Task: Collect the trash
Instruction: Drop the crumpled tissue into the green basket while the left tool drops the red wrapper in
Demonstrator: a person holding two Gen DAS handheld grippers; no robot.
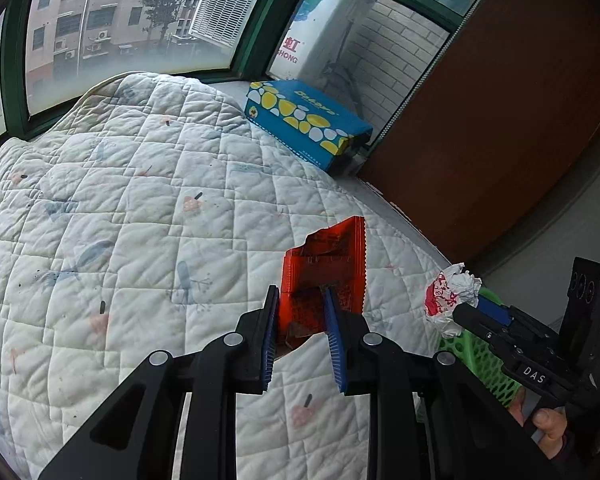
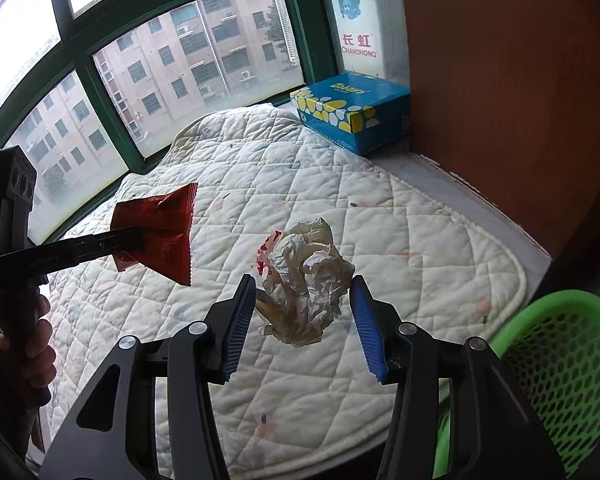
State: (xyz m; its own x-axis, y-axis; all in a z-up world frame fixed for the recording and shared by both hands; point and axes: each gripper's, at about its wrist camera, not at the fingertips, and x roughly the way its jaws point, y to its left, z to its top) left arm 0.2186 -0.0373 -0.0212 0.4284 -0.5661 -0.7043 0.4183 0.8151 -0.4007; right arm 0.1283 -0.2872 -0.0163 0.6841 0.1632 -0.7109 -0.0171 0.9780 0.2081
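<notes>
We've got two pieces of trash up off the bed, one in each gripper. Our left gripper [image 1: 300, 308] has its ribbed blue fingers [image 1: 269, 334] clamped on a red wrapper [image 1: 328, 264]: thin, glossy foil, flat and roughly square, with a zigzag crimped edge down one side and a torn, creased top. From the right wrist view, that same wrapper [image 2: 160, 232] hangs clear above the quilt, pinched at its lower corner.

Our right gripper [image 2: 303, 312] is closed on a paper ball [image 2: 304, 280], a crumpled wad of white paper, full of sharp folds, with red print on one side and a greasy yellowish patch underneath. Both blue fingers [image 2: 240, 320] press its flanks. In the left wrist view the ball [image 1: 452, 296] sticks out past the fingertips, lifted over the edge of the bed.

Below us lies one quilt [image 1: 140, 200], white and padded, stitched in a diamond grid and dotted with small faded prints and dark specks, with a rounded piped border. It covers the bed under a green-framed window [image 2: 100, 80].

Down at the right we see one green basket [image 2: 572, 356], plastic, with a smooth round rim and a mesh of small holes in its wall. It stands beside the bed, near the right gripper.

At the far corner sits one blue box [image 2: 352, 112], cardboard, rectangular, patterned with yellow and white blobs, beside a brown wooden panel [image 2: 520, 100].

A hand [image 1: 548, 428] grips the right gripper's handle.
</notes>
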